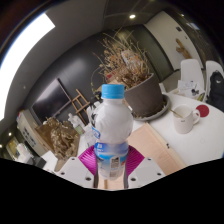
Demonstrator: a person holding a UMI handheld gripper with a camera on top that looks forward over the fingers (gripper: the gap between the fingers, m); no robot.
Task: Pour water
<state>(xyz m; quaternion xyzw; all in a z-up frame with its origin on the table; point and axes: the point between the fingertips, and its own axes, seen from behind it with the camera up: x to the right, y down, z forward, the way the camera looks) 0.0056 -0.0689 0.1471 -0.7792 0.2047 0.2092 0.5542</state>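
While it stands upright between the two fingers, the clear plastic water bottle with a blue cap (111, 130) is clenched by the gripper (111, 168), magenta pads pressing its base. At two o'clock a white mug (184, 121) rests on the white table (190, 150); a dark pot of dried branches (140, 90) stands at one o'clock.

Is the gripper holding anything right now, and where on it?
Yes: the water bottle, upright with its blue cap on. The gripper grips its lower body, pink pads against both sides.
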